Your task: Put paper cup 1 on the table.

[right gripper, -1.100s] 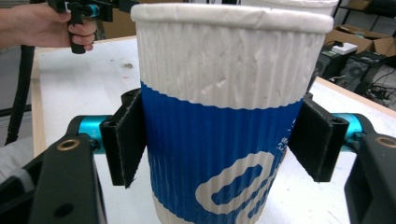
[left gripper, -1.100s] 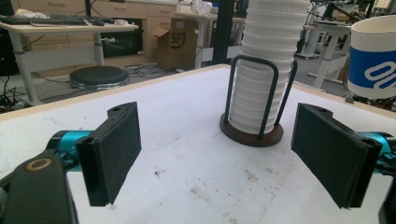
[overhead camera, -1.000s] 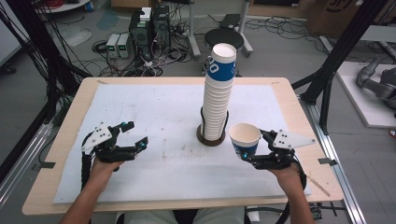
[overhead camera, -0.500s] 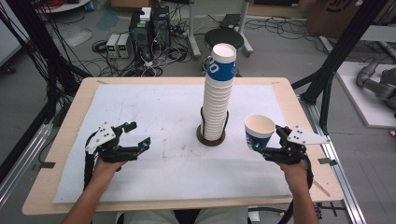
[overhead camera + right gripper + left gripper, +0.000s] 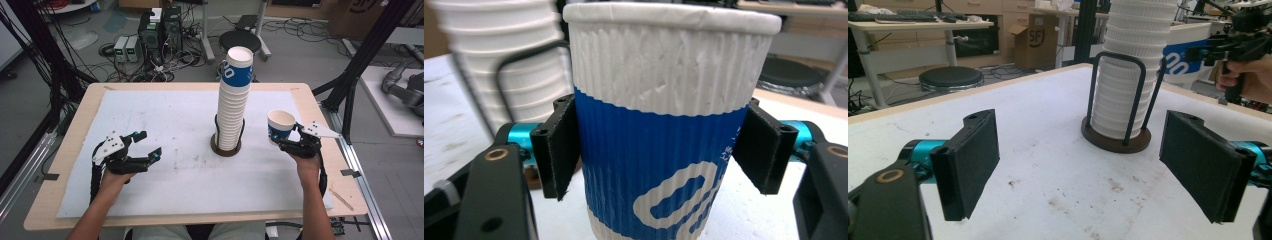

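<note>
A tall stack of white and blue paper cups (image 5: 233,100) stands in a black wire holder on a round base (image 5: 226,148) at the middle of the table; the same stack (image 5: 1130,70) rises ahead in the left gripper view. My right gripper (image 5: 283,141) is shut on a single blue and white paper cup (image 5: 280,126), held upright to the right of the stack. Both pads press the cup (image 5: 664,125) at its blue band. My left gripper (image 5: 147,145) rests at the table's left with its jaws wide open and nothing between them (image 5: 1083,170).
A white mat (image 5: 165,115) with a few dark marks covers most of the wooden table (image 5: 95,95). Black frame posts (image 5: 350,95) stand off the right edge. Cables, boxes and a stool (image 5: 240,40) lie on the floor beyond the far edge.
My right gripper has carried the cup from beside the holder's base out to the right and away from the stack. The left gripper has stayed where it was.
</note>
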`<action>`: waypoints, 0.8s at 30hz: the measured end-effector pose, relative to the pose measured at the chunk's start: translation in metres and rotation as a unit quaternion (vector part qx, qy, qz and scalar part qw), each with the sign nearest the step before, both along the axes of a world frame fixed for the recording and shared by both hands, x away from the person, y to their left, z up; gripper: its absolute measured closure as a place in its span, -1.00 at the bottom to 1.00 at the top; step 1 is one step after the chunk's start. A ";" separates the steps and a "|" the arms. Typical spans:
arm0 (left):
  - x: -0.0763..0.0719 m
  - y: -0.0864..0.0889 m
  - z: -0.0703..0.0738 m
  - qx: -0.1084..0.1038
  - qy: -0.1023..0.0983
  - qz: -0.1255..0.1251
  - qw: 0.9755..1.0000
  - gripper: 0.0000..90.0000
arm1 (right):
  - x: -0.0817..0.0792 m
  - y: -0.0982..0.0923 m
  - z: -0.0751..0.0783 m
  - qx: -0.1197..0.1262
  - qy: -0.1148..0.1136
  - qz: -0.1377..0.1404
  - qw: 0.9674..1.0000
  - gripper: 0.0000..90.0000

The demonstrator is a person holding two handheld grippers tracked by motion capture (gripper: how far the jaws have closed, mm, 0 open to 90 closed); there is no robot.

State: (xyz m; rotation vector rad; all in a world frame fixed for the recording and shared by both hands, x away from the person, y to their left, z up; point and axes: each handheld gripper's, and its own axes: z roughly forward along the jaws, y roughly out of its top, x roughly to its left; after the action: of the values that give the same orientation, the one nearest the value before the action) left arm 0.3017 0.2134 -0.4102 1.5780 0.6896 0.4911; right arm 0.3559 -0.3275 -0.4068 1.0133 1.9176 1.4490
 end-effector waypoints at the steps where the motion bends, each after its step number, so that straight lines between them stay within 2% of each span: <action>1: 0.000 -0.001 -0.001 -0.001 -0.001 -0.002 1.000 -0.64 | 0.004 0.000 -0.003 0.003 0.004 -0.008 1.000 -0.39; 2: 0.000 -0.001 -0.001 -0.001 -0.001 -0.002 1.000 -0.64 | 0.004 0.000 -0.003 0.003 0.004 -0.008 1.000 -0.39; 3: 0.001 -0.001 -0.001 0.000 0.001 -0.003 1.000 -0.64 | 0.011 0.002 -0.008 -0.002 0.009 -0.024 1.000 -0.39; 5: 0.002 -0.001 -0.002 0.002 0.002 -0.003 1.000 -0.64 | 0.014 0.002 -0.011 -0.007 0.010 -0.032 0.999 -0.39; 8: 0.003 -0.002 -0.003 0.002 0.007 -0.003 1.000 -0.64 | 0.023 0.002 -0.020 -0.003 0.027 -0.050 0.998 -0.39; 12: 0.003 -0.004 -0.005 0.003 0.010 -0.004 1.000 -0.64 | 0.031 0.006 -0.028 -0.013 0.044 -0.058 0.997 -0.39; 18: 0.003 -0.004 -0.005 0.005 0.012 -0.004 1.000 -0.64 | 0.039 0.010 -0.040 -0.029 0.088 -0.057 0.994 -0.40; 19: 0.003 -0.005 -0.005 0.004 0.012 -0.004 1.000 -0.64 | 0.038 0.011 -0.041 -0.024 0.087 -0.061 0.994 -0.40; 24: 0.003 -0.003 -0.006 0.003 0.014 -0.003 1.000 -0.64 | 0.037 0.009 -0.040 -0.030 0.090 -0.057 0.994 -0.41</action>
State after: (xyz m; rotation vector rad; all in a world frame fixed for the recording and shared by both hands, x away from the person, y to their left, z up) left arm 0.3046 0.2099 -0.4158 1.5938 0.7052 0.4678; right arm 0.3928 -0.3189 -0.4468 1.2405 1.9804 1.2657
